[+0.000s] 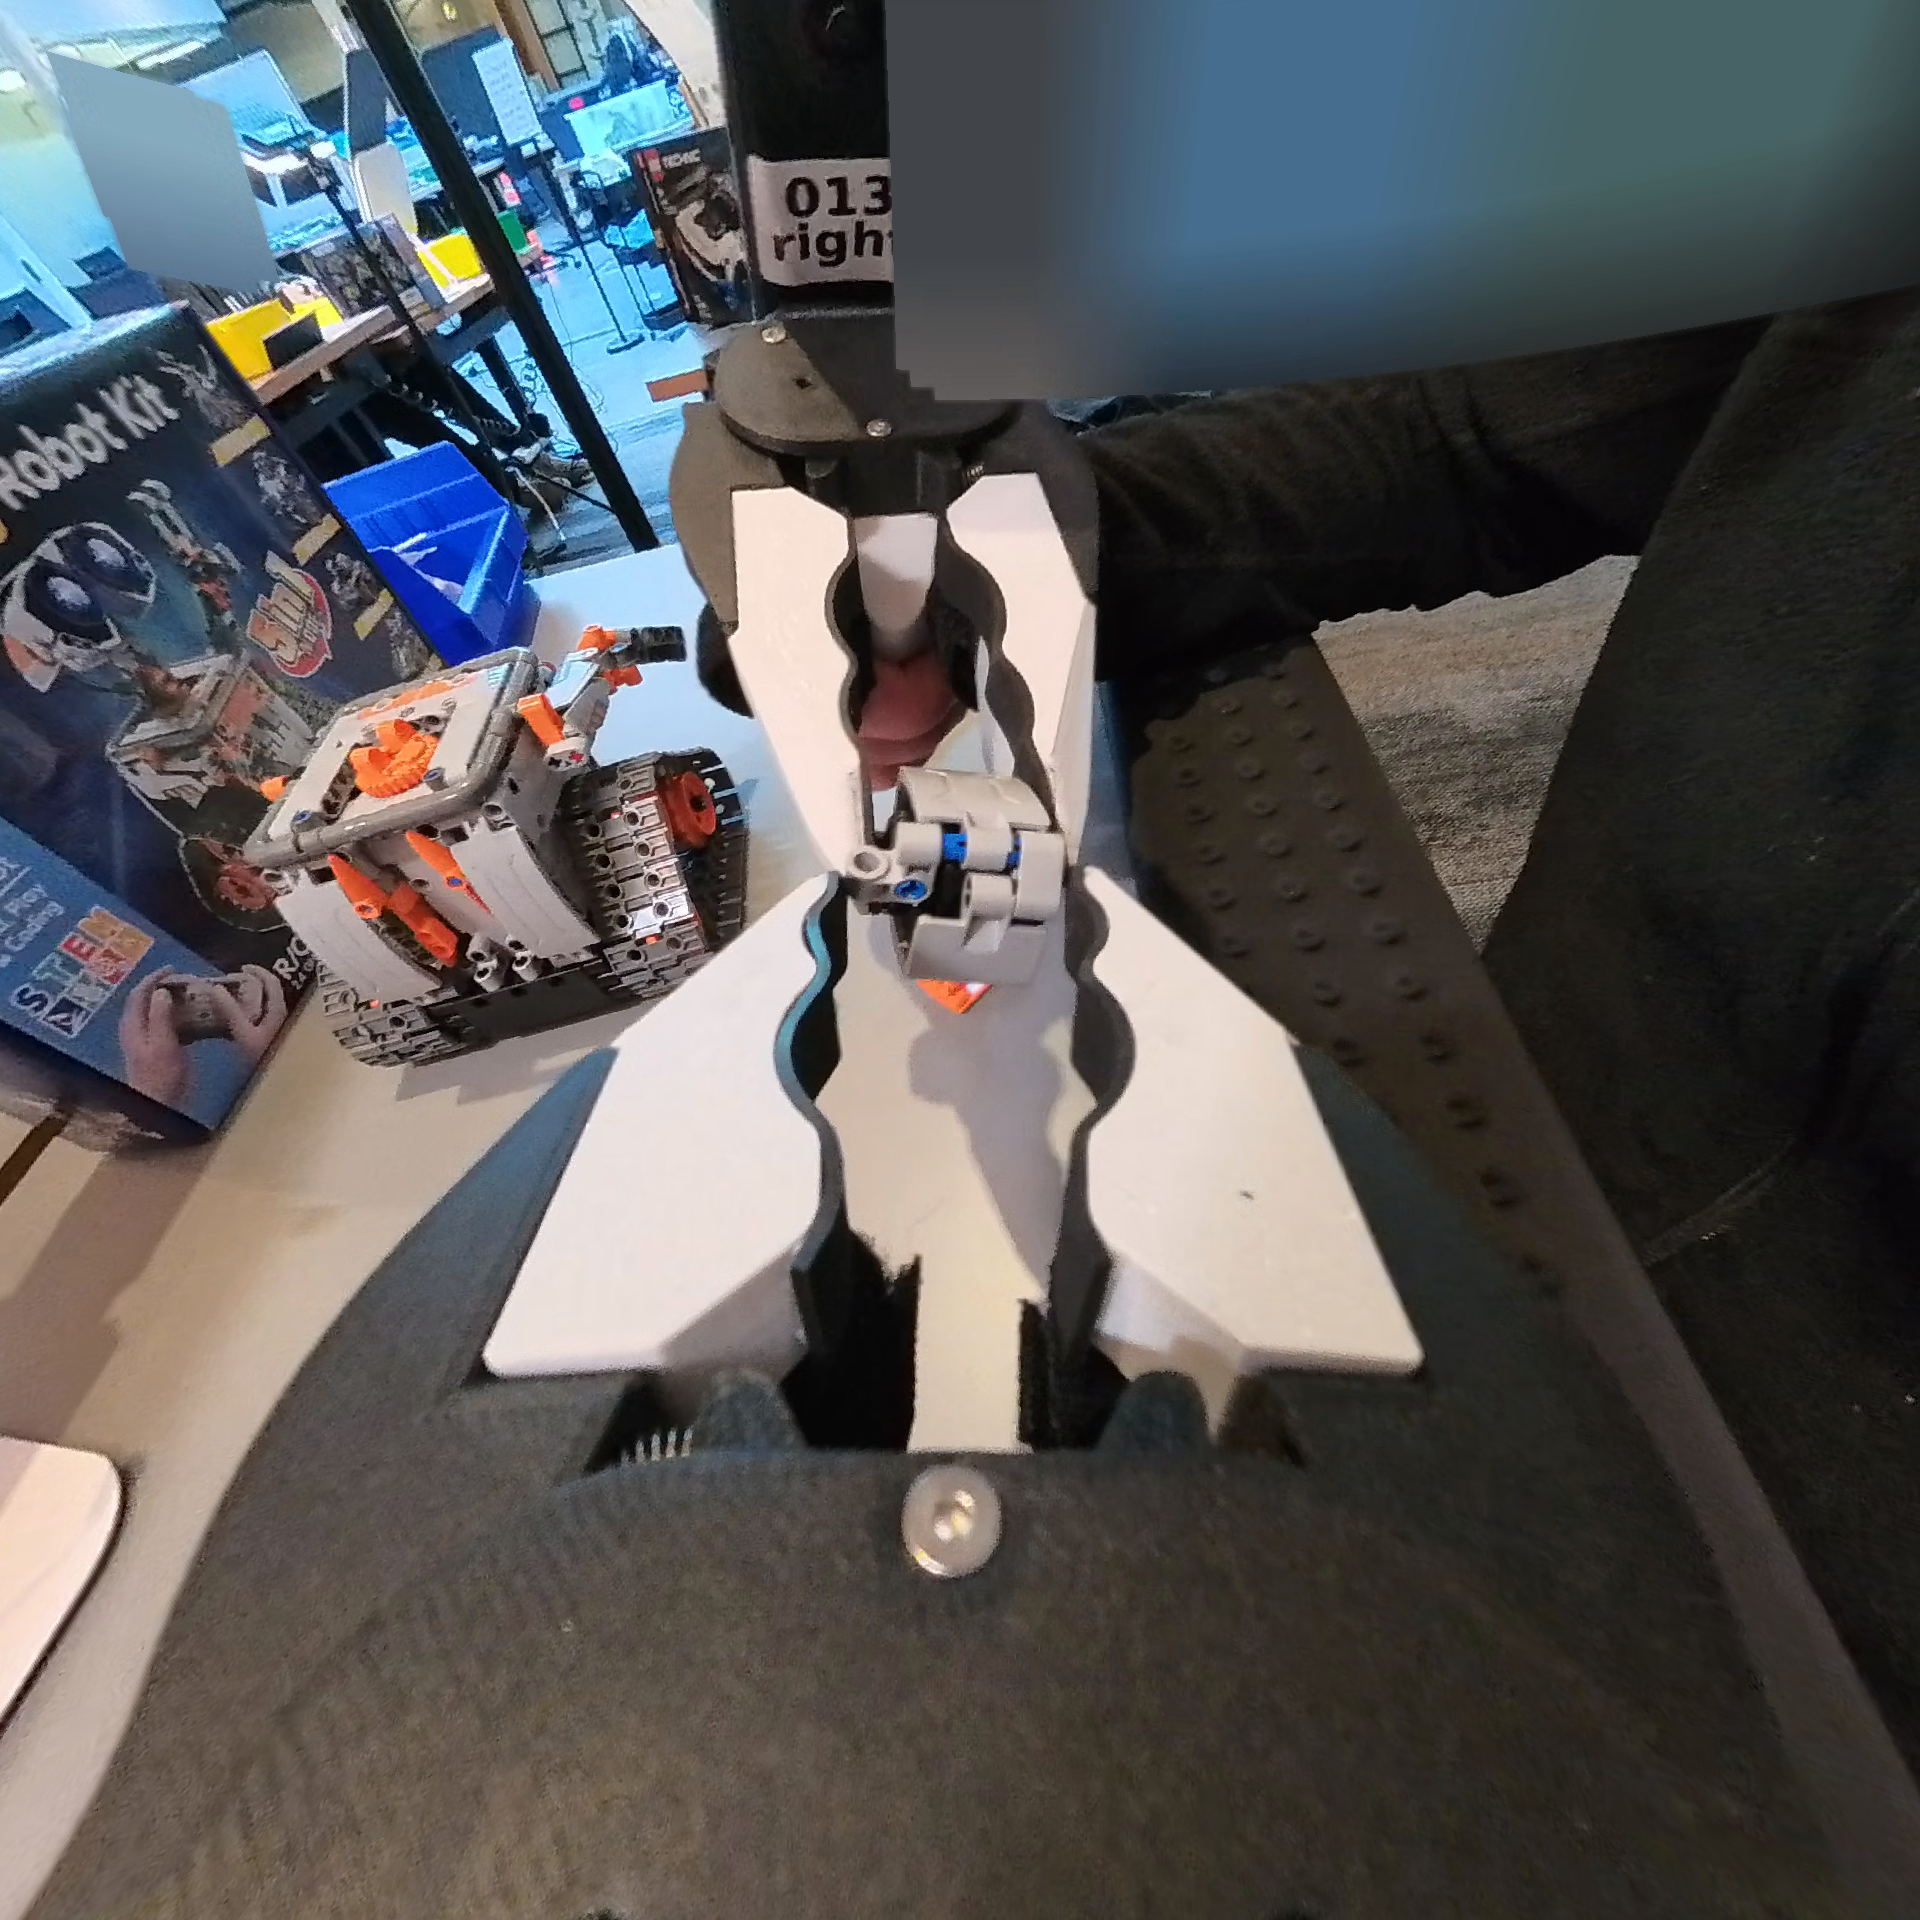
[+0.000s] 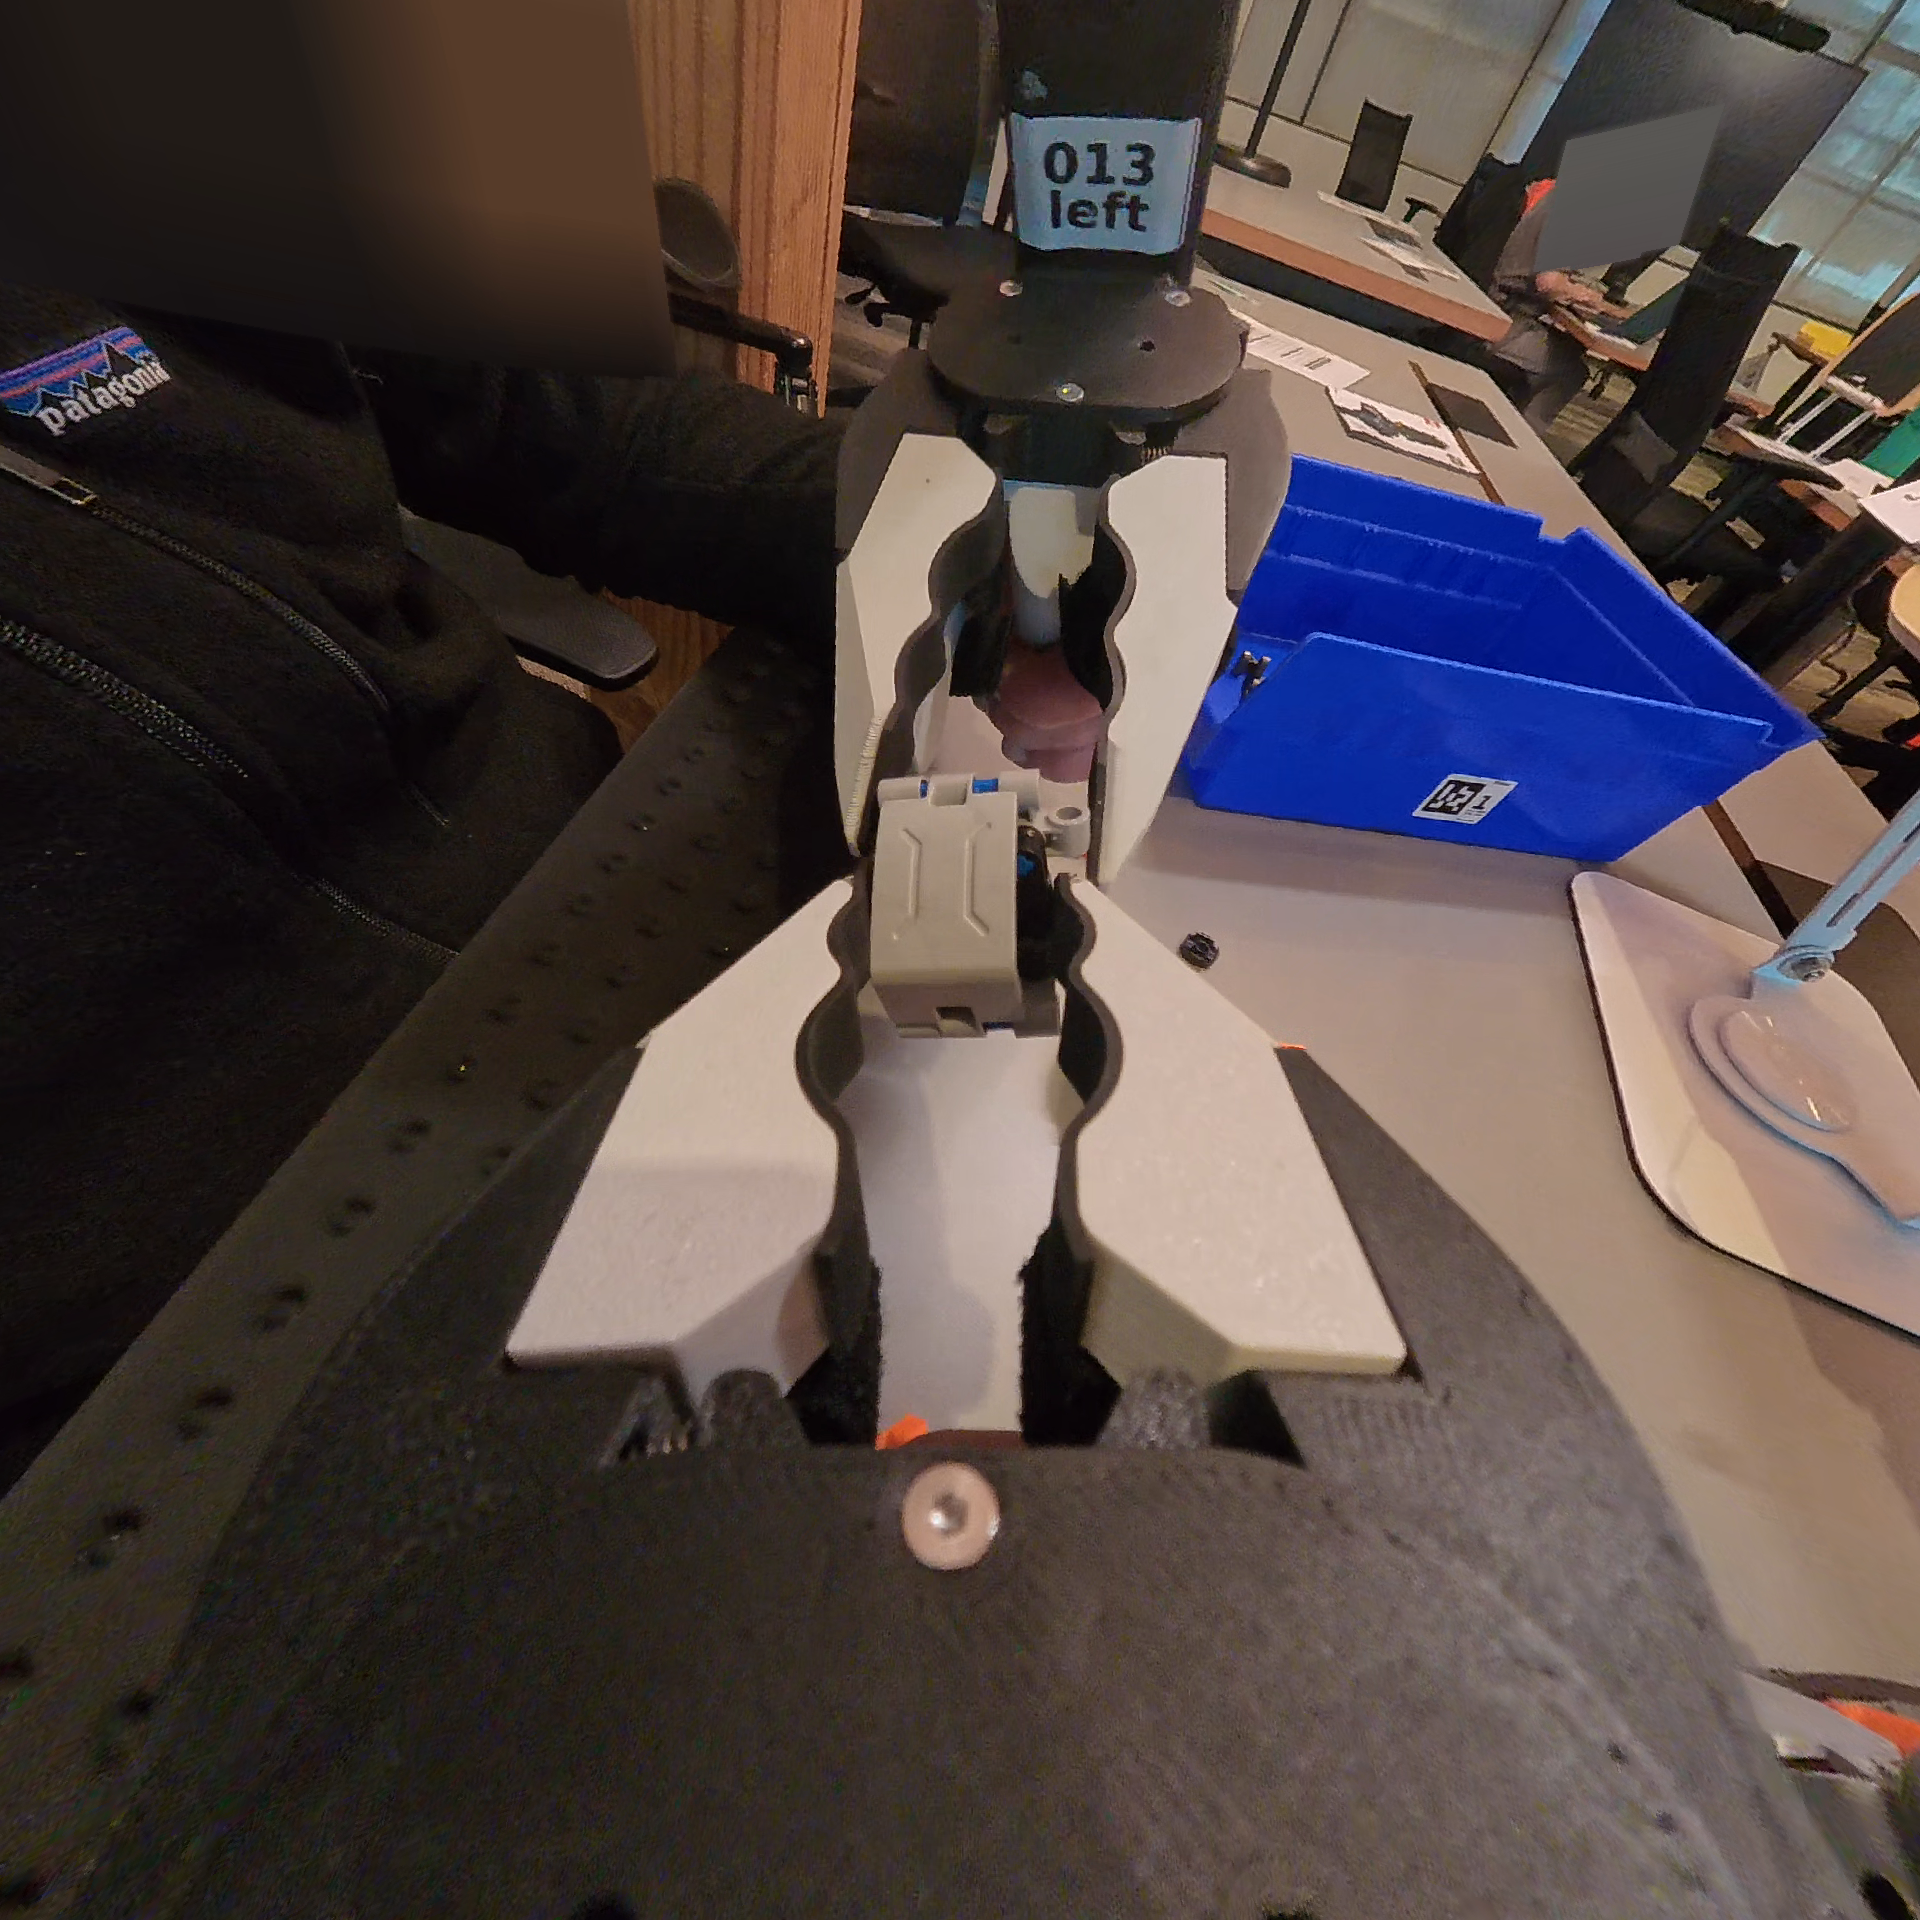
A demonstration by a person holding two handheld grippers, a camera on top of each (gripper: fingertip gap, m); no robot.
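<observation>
Sitting on the table (image 2: 1403,987), a blue bin (image 2: 1486,717) holds only a small dark part near its front left corner, as far as the right wrist view lets me see; the bin (image 1: 442,551) also shows in the left wrist view, its inside unclear.

A grey brick part (image 1: 961,862) with blue pins hangs between the two grippers, which meet tip to tip above the table edge. The left gripper (image 1: 951,894) clenches the lower end of the part (image 2: 945,914), its fingers pressed against both sides. The right gripper (image 2: 961,920) grasps the same part from the opposite side, with the panelled grey face lying between its fingers. A fingertip shows through the gap behind each far gripper.

Only the left wrist view shows the tracked toy robot (image 1: 499,862), grey with orange pieces, standing on the table beside a printed box (image 1: 135,665), well apart from the grippers. Only the right wrist view shows a white stand base (image 2: 1714,1122) on the right and a small black piece (image 2: 1198,948) lying on the table near the right finger. A person in a black jacket (image 2: 208,623) sits close behind.
</observation>
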